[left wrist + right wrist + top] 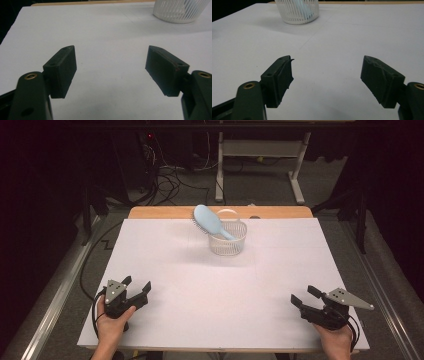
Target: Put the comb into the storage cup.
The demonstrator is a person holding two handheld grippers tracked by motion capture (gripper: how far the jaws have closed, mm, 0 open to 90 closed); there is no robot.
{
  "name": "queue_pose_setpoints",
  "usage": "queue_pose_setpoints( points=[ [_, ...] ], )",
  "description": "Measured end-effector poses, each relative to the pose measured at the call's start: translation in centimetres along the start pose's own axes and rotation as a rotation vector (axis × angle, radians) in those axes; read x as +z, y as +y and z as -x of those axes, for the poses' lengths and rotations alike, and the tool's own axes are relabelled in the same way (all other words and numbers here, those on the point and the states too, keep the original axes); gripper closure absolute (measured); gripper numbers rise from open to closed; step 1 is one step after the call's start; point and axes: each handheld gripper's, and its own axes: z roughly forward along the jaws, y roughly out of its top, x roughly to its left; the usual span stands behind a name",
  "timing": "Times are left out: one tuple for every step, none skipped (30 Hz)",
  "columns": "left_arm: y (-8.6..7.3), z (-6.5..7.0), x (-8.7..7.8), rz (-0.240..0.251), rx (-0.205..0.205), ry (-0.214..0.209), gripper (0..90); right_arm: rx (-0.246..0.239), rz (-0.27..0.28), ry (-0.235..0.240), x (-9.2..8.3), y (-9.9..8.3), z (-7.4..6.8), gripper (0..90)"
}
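- One white table [210,295] takes up most of the high view, its far edge showing a strip of bare wood; no print, label or brand can be read on it or on anything else here.
- Near the far edge, about the middle, stands a white slatted basket [228,239], upright, well apart from both grippers.
- Leaning in that basket is a light blue hairbrush [209,220], handle down inside, head up and tilted out over the rim toward the person's left.
- At the near left corner sits the left gripper [137,287], held in the person's left hand [111,320], jaws spread wide with nothing between them.
- At the near right corner the right gripper [303,296] is the same: jaws wide apart, empty, low over the sheet.
- Judging from this, the work is either done or not begun. If the brush is to come out, I would steady the basket's rim with one gripper and take the brush just under its head with the other, lifting along its lean so the light basket does not tip.
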Motion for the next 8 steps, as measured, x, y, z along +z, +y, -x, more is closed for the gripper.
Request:
queue_pose_setpoints(
  points=[
    [0.0, 0.06, 0.01, 0.0, 0.004, 0.002, 25.9, 0.0, 0.0, 0.0, 0.0, 0.0, 0.0, 25.7],
    [0.0, 0.11, 0.01, -0.001, 0.01, 0.003, 25.8, 0.0, 0.0, 0.001, -0.01, 0.0, -0.01, 25.7],
    [0.01, 0.16, 0.01, -0.002, 0.015, 0.005, 25.9, -0.001, 0.0, 0.0, -0.02, 0.0, -0.02, 25.7],
    [0.01, 0.2, 0.0, -0.003, 0.019, 0.005, 25.9, -0.001, 0.0, 0.0, -0.02, 0.0, -0.02, 25.8],
    [0.02, 0.2, 0.01, -0.004, 0.02, 0.005, 25.9, -0.001, 0.0, 0.001, -0.02, 0.0, -0.02, 25.8],
    [0.03, 0.18, 0.02, -0.005, 0.018, 0.004, 25.8, -0.002, 0.0, 0.001, -0.01, 0.0, -0.02, 25.8],
    [0.04, 0.15, 0.06, -0.007, 0.015, 0.001, 25.9, -0.002, -0.001, 0.002, 0.0, 0.01, -0.03, 25.8],
    [0.05, 0.13, 0.07, -0.008, 0.017, -0.001, 25.9, -0.002, -0.001, 0.002, 0.01, 0.01, -0.02, 25.8]
  ],
)
